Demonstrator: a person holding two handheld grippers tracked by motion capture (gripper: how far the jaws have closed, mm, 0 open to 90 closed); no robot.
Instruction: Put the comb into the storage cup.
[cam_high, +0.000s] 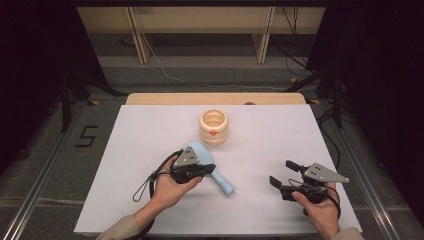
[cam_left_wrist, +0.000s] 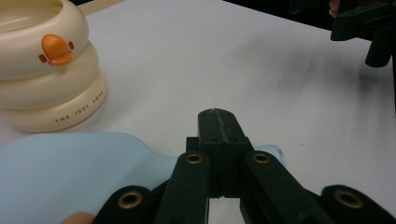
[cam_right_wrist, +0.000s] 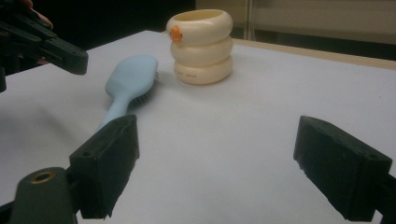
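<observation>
Tabletop: a white rectangular tabletop (cam_high: 150, 140) with a pale wooden edge at its far side; everything lies on its white surface.

Hairbrush: a light blue plastic hairbrush (cam_high: 220, 178) with an oval head and a straight handle lies flat on the tabletop, left of the middle, near the person's side. Its head (cam_right_wrist: 132, 70) points toward the cup and its handle points toward the person and a little to the right. In the right gripper view the dark bristles face down onto the tabletop.

Cup: a cream-coloured round cup (cam_high: 213, 127) shaped like three stacked rings, with a small orange duck beak on its upper ring, stands upright near the far middle of the tabletop. It is close behind the brush head but apart from it.

Left tongs: the left tongs (cam_left_wrist: 218, 135) are held in the person's left hand (cam_high: 167, 187), directly over the hairbrush, about where the head meets the handle. The two black jaws are pressed together with nothing between them. Whether they touch the brush, I cannot tell.

Right tongs: the right tongs (cam_high: 285, 172) are held in the person's right hand (cam_high: 320, 210) at the right side of the tabletop, well apart from the hairbrush and the cup. The jaws are spread wide and hold nothing.
</observation>
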